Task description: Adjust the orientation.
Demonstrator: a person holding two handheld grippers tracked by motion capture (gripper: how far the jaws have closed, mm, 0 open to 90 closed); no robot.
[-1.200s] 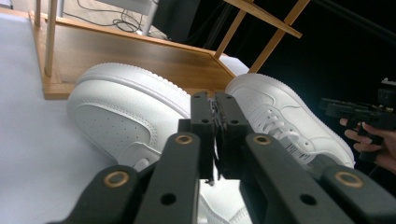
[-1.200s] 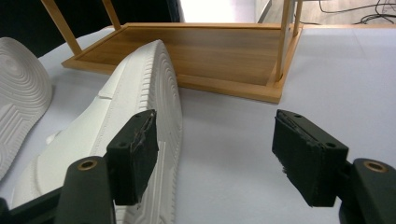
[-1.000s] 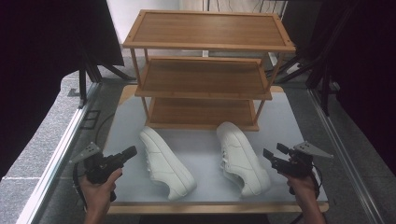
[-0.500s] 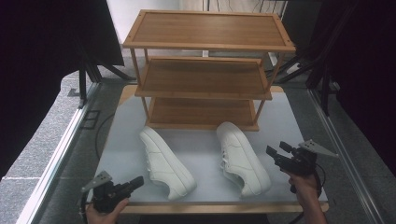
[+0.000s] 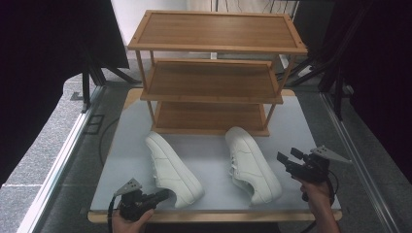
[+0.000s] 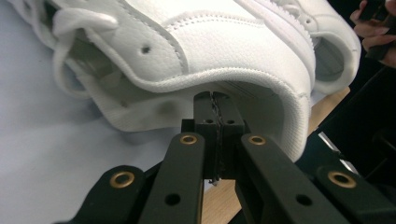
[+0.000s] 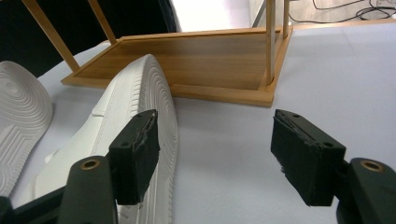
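two white leather low-top sneakers (image 5: 173, 167) (image 5: 251, 164) lay on one grey table (image 5: 311, 126). one wooden rack (image 5: 214, 73) had three shelves. two black hand-held grippers (image 5: 163, 195) (image 5: 285, 158) were present.

Left gripper view. The left gripper (image 6: 215, 100) has its two black jaws pressed together, nothing between them, their tips just under the heel collar of a white leather shoe (image 6: 196, 42). The shoe lies on its side on the pale desk (image 6: 42, 154), a lace loop (image 6: 70, 28) at upper left. A second white shoe (image 6: 327, 51) lies behind. Fingers of a hand (image 6: 371, 35) appear at upper right.
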